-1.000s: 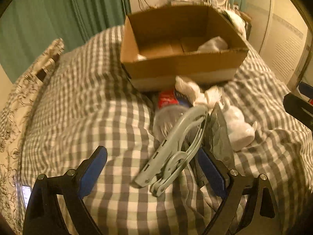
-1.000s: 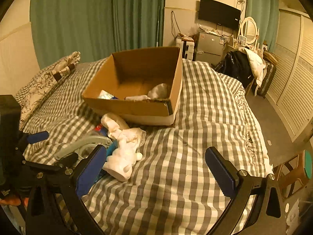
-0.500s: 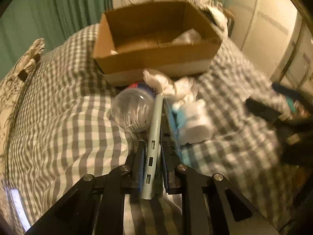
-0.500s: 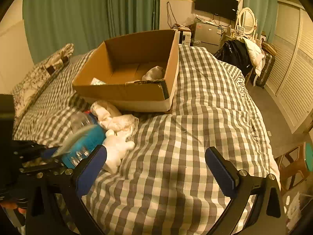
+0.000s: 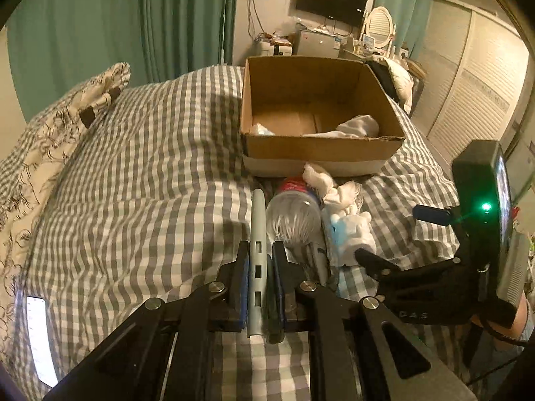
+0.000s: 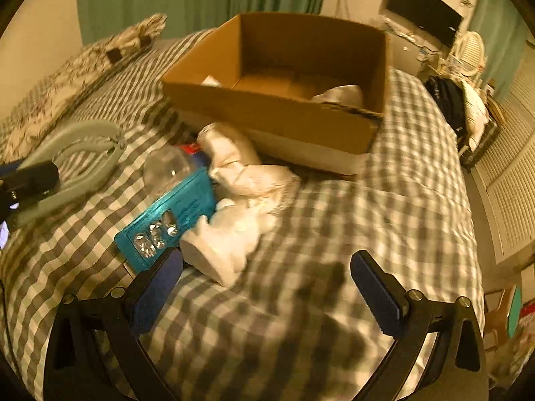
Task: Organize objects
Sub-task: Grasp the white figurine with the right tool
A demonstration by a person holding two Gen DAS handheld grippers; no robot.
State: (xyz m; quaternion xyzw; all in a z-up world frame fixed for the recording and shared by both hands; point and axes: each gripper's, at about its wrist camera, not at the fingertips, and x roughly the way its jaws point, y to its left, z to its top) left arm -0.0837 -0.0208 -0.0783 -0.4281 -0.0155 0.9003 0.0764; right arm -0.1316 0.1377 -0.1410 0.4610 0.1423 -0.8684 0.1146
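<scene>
- Left gripper (image 5: 260,265) is clamped on the grey plastic clamp (image 5: 258,234), lifted clear of the checked bedspread (image 5: 150,173) just short of the cardboard box (image 5: 321,153).
- It looks light, stiff and smooth; the pinch on its flat handle sides should hold.
- Right gripper (image 6: 267,275) is spread wide, empty, above the white plush toy (image 6: 224,244).

The left gripper (image 5: 260,264) points steeply down, its blue pads pressed together on a pale grey plastic hand tool (image 5: 257,234). To its right, the right gripper (image 6: 267,274) tilts downward, jaws spread wide, holding nothing.
</scene>
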